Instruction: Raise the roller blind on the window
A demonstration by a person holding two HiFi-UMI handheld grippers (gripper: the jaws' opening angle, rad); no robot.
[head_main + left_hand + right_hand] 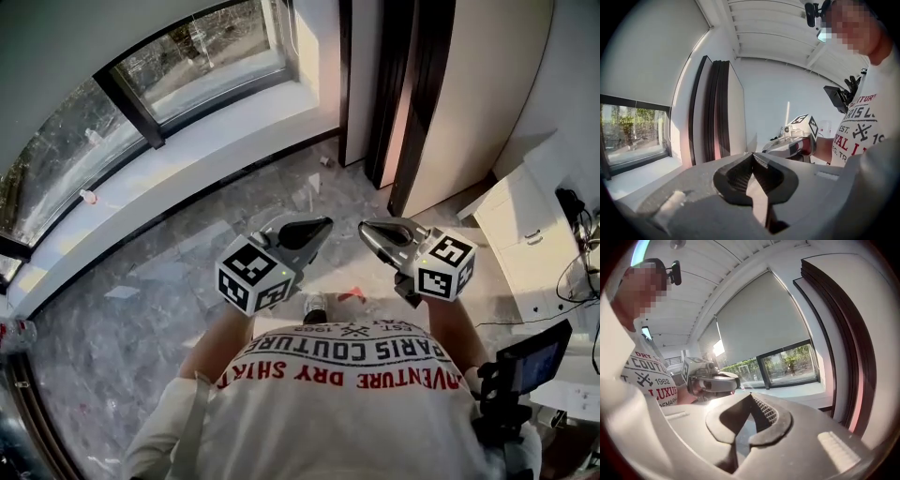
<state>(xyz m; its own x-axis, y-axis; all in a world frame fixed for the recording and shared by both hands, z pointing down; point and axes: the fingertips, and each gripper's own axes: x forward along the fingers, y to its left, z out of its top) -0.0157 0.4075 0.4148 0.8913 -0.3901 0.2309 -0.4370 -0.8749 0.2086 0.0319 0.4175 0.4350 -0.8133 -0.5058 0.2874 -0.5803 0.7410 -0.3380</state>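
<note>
Head view shows the person standing on the marble floor [141, 309], well back from the windowsill [197, 159]. The left hand-held gripper [323, 225] and right hand-held gripper [366, 228] are held side by side in front of the chest, tips near each other but apart. Both are clenched on nothing: in each gripper's own view the jaws meet at the tip with no cord or cloth between them.

The roller blind [759, 324] covers the upper part of the window [787, 363]. Its hem stops above the sill, leaving a low band of glass bare. At the window's right edge, beside the dark panels [715, 112], a thin cord [670, 133] seems to hang down the wall. It is too fine to tell whether it is a bead chain.

The step in hand looks like the approach. To do it well, close on that right edge of the window first. Part the jaws of one gripper before reaching in, since shut tips would only knock a cord aside. Take the cord crosswise between the jaws, high enough to leave room for a long downward pull. Keep the other gripper ready to take over above it. If the cord is a loop, a short test pull should tell which strand lifts the hem.
</note>
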